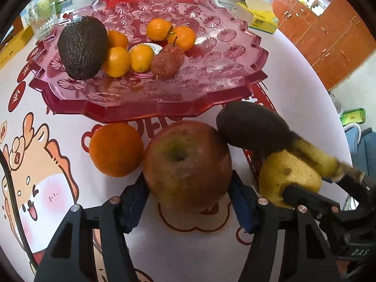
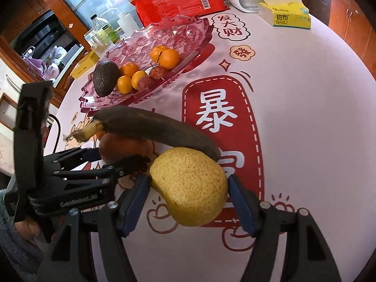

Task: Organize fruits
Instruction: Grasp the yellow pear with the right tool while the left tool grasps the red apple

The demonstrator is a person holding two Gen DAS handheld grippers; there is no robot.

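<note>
Tray (image 1: 235,89) holds five tangerines, one avocado (image 1: 81,47) (dark); left tool (image 1: 188,202) clamps apple (image 1: 185,164), right tool (image 2: 188,202) pear (image 2: 190,185).

We see a translucent pink plastic tray (image 1: 211,87), glossy, moulded with cut-flower facets. The dark avocado (image 1: 82,47) on it looks rough and pebbled. The red apple (image 1: 186,164) is smooth with a dull sheen; the yellow pear (image 2: 190,185) is matt and speckled. The printed white tablecloth (image 2: 305,117) looks smooth. The grippers' black plastic arms carry silvery metal rivets.
</note>
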